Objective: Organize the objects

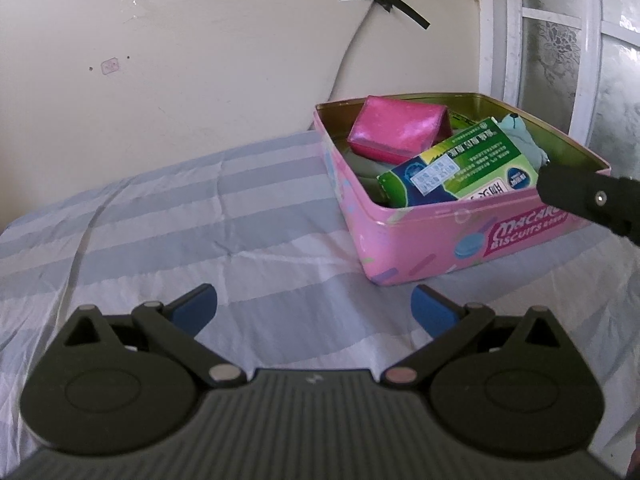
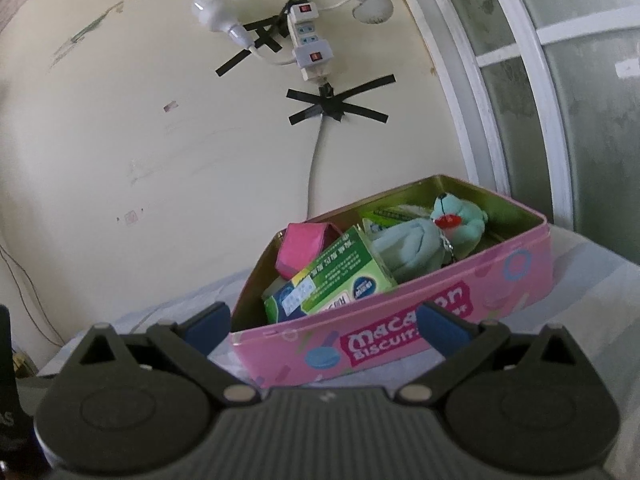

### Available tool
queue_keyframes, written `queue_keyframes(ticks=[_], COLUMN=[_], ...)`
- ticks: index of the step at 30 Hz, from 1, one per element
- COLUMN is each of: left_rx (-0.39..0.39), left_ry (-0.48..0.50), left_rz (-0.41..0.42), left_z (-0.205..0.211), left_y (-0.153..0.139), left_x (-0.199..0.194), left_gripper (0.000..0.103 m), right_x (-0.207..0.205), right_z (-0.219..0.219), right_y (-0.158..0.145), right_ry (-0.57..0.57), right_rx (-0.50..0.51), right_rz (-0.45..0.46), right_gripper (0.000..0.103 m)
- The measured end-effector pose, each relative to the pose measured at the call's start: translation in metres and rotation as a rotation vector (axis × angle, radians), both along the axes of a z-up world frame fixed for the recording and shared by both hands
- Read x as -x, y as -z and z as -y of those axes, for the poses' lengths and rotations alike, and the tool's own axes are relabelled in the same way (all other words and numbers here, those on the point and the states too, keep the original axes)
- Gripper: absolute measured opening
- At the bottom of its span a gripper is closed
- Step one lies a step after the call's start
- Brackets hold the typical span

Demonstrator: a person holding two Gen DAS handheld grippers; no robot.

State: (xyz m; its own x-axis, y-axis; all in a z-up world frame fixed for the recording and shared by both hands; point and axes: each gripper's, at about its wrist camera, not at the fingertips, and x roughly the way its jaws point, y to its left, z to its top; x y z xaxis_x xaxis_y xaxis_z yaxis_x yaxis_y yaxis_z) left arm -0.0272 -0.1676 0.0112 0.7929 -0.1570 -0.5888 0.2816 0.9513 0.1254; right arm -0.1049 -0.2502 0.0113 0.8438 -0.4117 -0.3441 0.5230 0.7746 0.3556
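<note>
- Macaron biscuit tin [image 1: 460, 236], pink and lidless, sits on the striped bedsheet [image 1: 200, 216] at right of centre in the left wrist view, close to the wall and window frame.
- Inside it, a pink box [image 1: 396, 130] leans on the pile, a green carton [image 1: 460, 164] lies tilted across the near edge, and a pale teal plush toy [image 2: 460, 220] fills the far end.
- Left gripper [image 1: 314, 312] hangs over bare sheet at lower centre, fingers spread wide, holding nothing.
- Right gripper [image 2: 326, 326] faces the tin's long side, fingers equally apart and empty.
- Likely risk: the contents are heaped loosely, so a nudge to the tin on the soft bed could tip the carton or pink box over the rim.
- A careless reach might also snag the plush toy's small chain.
</note>
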Motion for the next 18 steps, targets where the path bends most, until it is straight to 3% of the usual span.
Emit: queue_keyframes(ticks=[18], left_rx=[0.006], left_ry=[-0.026], left_rz=[-0.087], left_z=[-0.0073], left_y=[0.0046], left_x=[0.0039], left_gripper=[0.103], right_x=[0.0000], right_z=[-0.0017], right_y=[-0.0005], right_ry=[-0.011], right_rx=[-0.006], right_rz=[-0.009], right_gripper=[0.103])
